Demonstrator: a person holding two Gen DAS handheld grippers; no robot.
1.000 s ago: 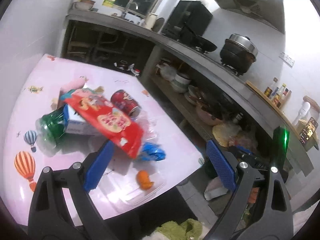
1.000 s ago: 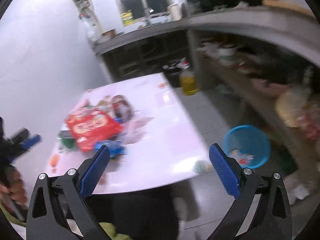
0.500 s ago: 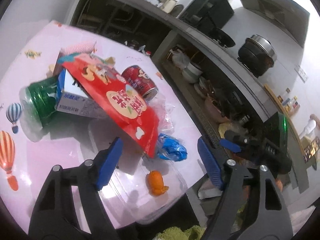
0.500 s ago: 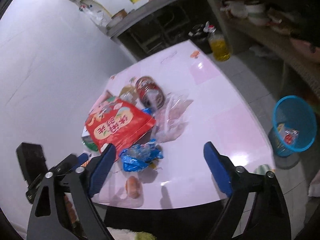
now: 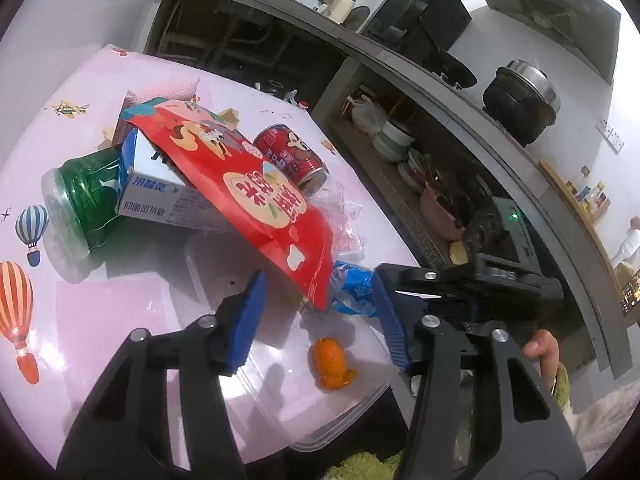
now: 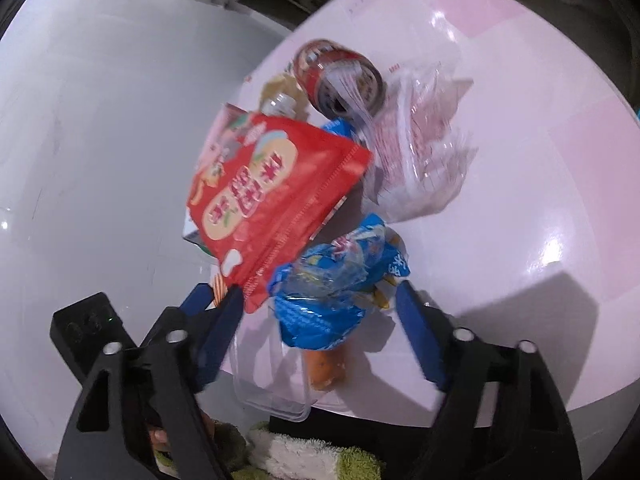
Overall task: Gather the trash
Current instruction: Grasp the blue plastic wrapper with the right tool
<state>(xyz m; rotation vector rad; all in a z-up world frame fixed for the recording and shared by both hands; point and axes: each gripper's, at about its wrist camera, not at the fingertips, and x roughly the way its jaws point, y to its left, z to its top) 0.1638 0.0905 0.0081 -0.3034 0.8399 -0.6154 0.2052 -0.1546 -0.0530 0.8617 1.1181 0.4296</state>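
Note:
A pile of trash lies on the pink table (image 5: 92, 312): a red snack bag (image 5: 248, 196) (image 6: 272, 200), a red can (image 5: 292, 156) (image 6: 340, 76), a white and blue carton (image 5: 168, 196), a green plastic bottle (image 5: 80, 200), a crumpled blue wrapper (image 5: 352, 288) (image 6: 340, 288), clear plastic film (image 6: 420, 148), and an orange scrap (image 5: 332, 364) in a clear plastic tray (image 5: 304, 408). My left gripper (image 5: 320, 316) is open, its jaws astride the red bag's lower corner. My right gripper (image 6: 320, 320) is open around the blue wrapper.
A kitchen counter (image 5: 460, 92) with a black pot (image 5: 520, 100) and shelves of bowls (image 5: 396, 144) runs along the right. A white wall (image 6: 100, 120) borders the table's left side. A green and white towel (image 6: 312, 456) lies below the table's near edge.
Both grippers have moved in closer to the trash pile. The right gripper now has the blue wrapper between its open jaws, and the left one has reached the red bag's corner.

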